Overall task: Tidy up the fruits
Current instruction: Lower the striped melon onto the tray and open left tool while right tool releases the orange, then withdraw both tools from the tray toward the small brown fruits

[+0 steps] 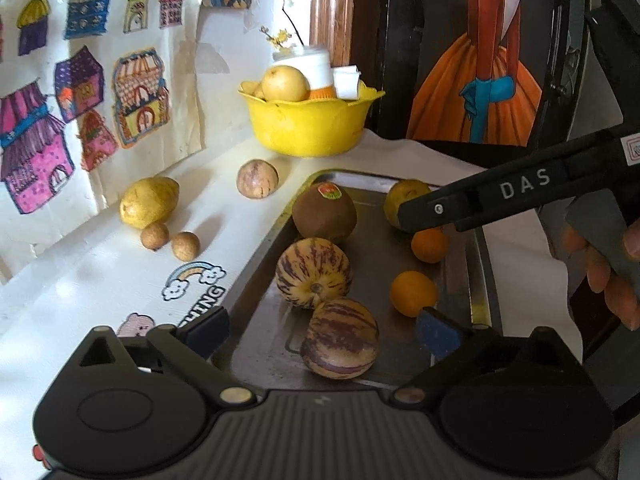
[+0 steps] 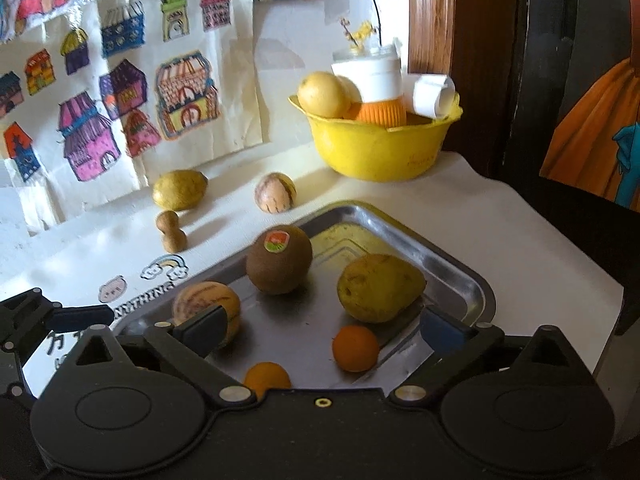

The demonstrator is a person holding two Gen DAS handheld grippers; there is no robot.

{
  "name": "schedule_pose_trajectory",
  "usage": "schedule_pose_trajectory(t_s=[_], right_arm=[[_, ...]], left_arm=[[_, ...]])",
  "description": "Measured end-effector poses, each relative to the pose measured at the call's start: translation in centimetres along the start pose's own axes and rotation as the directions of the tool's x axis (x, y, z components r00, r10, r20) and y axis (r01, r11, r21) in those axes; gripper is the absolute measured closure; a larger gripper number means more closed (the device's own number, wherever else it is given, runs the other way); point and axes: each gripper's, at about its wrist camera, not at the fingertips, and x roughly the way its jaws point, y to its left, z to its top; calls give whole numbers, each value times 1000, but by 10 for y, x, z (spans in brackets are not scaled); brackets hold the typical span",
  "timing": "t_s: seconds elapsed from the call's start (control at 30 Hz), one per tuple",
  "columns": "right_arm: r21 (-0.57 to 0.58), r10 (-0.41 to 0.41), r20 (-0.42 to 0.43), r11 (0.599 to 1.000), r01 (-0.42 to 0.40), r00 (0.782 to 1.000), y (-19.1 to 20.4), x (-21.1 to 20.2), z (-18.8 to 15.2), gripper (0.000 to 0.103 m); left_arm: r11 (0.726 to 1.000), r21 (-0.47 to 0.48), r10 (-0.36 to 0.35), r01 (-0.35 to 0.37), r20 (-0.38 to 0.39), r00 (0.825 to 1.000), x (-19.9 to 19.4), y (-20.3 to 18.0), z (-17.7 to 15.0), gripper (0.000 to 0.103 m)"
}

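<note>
A metal tray (image 1: 476,276) (image 2: 460,276) holds a brown kiwi (image 1: 324,212) (image 2: 279,259), two striped melons (image 1: 313,273) (image 1: 339,344), a yellow-green pear (image 2: 378,287) and two small oranges (image 1: 413,293) (image 2: 355,348). My left gripper (image 1: 320,332) is open over the near striped melon, touching nothing. My right gripper (image 2: 320,332) is open and empty above the tray's near side, between an orange and the pear; its arm (image 1: 520,188) crosses the left wrist view.
On the white cloth left of the tray lie a yellow fruit (image 1: 149,201) (image 2: 180,189), a striped fruit (image 1: 257,179) (image 2: 275,198) and two small brown fruits (image 1: 155,236) (image 1: 185,245). A yellow bowl (image 1: 308,124) (image 2: 376,148) with fruit and a jar stands behind.
</note>
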Motion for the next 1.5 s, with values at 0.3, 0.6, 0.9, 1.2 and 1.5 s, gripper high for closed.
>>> schedule_pose_trajectory(t_s=[0.3, 0.6, 0.9, 1.2, 1.5], right_arm=[[-32, 25, 63, 999, -24, 998, 23, -36, 5, 1], [-98, 65, 106, 994, -54, 992, 69, -73, 4, 1], [-154, 90, 122, 985, -71, 988, 105, -93, -3, 1], [-178, 91, 127, 982, -68, 988, 114, -97, 0, 1], [-166, 81, 122, 984, -60, 989, 103, -84, 8, 1]], left_arm=[[999, -40, 27, -25, 51, 998, -38, 29, -5, 1], [990, -97, 112, -103, 88, 990, -82, 66, -12, 1], [978, -129, 177, -161, 120, 977, -111, 90, -18, 1], [974, -154, 187, -168, 122, 975, -113, 97, -18, 1], [971, -156, 202, -183, 116, 972, -98, 102, -11, 1]])
